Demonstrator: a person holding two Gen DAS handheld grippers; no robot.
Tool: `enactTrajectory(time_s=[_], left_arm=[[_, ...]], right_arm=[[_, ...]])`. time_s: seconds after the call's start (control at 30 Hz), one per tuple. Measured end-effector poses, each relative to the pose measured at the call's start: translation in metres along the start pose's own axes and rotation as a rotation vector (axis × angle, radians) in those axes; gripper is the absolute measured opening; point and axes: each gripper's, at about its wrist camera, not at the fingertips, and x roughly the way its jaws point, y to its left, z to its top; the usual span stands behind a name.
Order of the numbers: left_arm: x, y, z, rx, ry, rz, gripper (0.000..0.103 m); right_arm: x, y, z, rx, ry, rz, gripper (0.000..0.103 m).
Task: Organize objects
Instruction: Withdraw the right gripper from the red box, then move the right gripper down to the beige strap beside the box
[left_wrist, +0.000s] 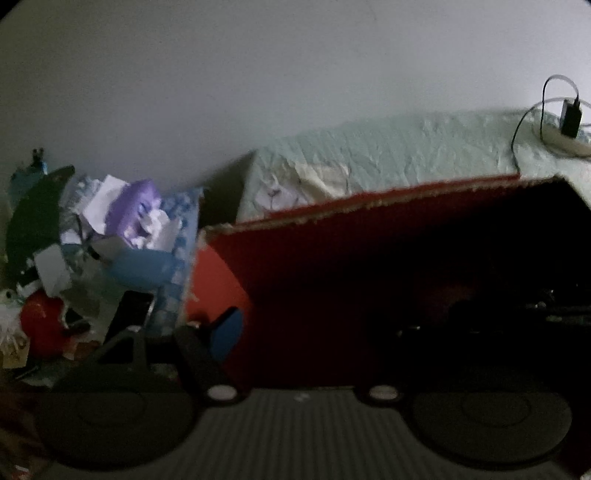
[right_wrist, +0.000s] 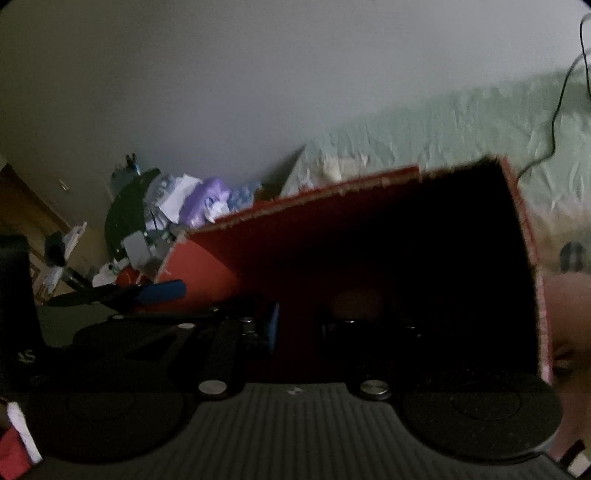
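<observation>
Both grippers are nosed at a red cardboard box (left_wrist: 332, 266) with ragged edges directly ahead, jaw states unreadable in its dark interior, while the mixed paper-and-plastic clutter pile (left_wrist: 122, 236) front-left looks unsorted, so most organizing remains.

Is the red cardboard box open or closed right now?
Open: the red cardboard box shows a raw top rim and dark hollow inside; its contents cannot be made out.

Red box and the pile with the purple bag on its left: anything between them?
In the left wrist view, only a blue patterned carton stands between the red box and the purple bag, close against the box's left edge.
</observation>
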Motion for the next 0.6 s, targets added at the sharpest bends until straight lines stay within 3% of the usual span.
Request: enactTrajectory(time_s=[0.27,0.6], left_arm=[[-0.054,0.007,-0.015,-0.029,-0.081,-0.046,0.075],[-0.108,0.007,-0.053,-0.038,-0.094,-0.161,0.075]], right_arm=[[-0.043,0.012,-0.014,-0.073,-0.094,0.042,0.024],[-0.085,0.020,-0.030,-0.087,-0.152,0.138,0.024]])
